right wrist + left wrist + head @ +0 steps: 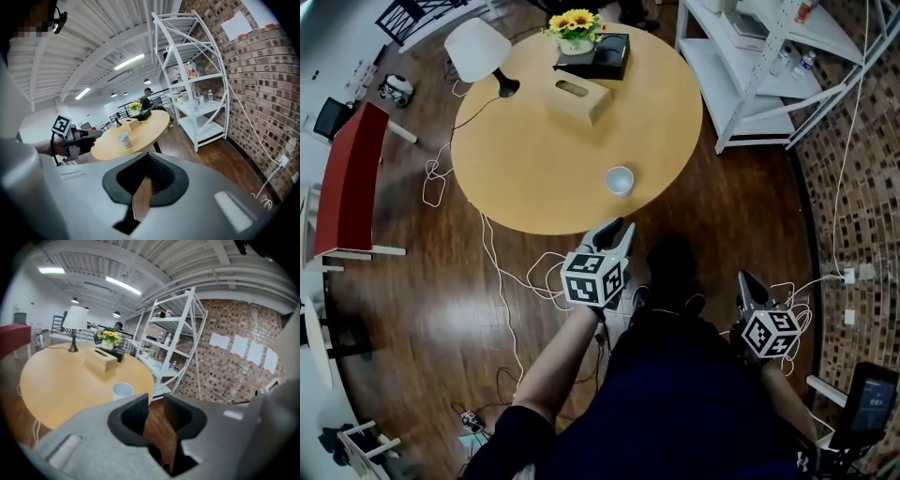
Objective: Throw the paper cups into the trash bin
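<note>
A single white paper cup [619, 180] stands upright on the round wooden table [534, 178], near its front edge. My left gripper [617, 228] hovers just short of that edge, pointing at the cup [123, 390]. Its jaws are open, with only floor showing in the gap [156, 401]. My right gripper [742, 278] is held lower right, off the table, with its jaws shut on nothing [147, 157]. From there I see the cup [123, 139] and the left gripper [89, 134] beside the table. No trash bin shows in any view.
On the table's far side stand a white lamp [478, 49], a tissue box [573, 96] and sunflowers on a black box [581, 37]. A white shelf rack [769, 66] stands to the right and a red chair [352, 178] to the left. Cables [502, 272] trail across the floor.
</note>
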A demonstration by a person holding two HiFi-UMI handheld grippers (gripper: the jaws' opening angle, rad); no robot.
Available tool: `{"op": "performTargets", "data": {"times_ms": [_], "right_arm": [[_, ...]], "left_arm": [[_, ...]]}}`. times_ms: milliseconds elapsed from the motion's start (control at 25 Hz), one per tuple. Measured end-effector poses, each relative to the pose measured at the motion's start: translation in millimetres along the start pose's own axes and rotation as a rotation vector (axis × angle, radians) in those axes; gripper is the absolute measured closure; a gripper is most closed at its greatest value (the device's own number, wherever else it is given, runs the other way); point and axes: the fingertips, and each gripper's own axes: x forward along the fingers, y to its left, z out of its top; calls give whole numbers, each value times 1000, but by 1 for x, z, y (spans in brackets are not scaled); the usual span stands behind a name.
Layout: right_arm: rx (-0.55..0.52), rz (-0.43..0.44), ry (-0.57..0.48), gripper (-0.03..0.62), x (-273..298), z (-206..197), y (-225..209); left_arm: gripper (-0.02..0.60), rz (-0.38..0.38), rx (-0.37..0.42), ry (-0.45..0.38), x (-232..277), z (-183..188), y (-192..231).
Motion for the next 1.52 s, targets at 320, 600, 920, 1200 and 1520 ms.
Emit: {"op": "performTargets", "data": {"times_ms": [320, 600, 920, 1200, 1520], "right_arm": [[-32, 26, -15, 585, 7, 27, -12], [18, -8, -6, 585, 0, 22, -34], [55, -11, 9, 585, 0, 14, -41], [84, 7, 23, 585, 5, 8, -45], [170, 33, 128, 585, 15, -43, -41]], "left_arm": [[407, 231, 30, 137, 45, 23, 110], [399, 147, -33, 342, 101, -6, 126], [551, 209, 56, 476, 119, -21, 135], [551, 49, 280, 481, 115, -26, 48], [551, -66, 370, 476, 136, -108, -21]]}}
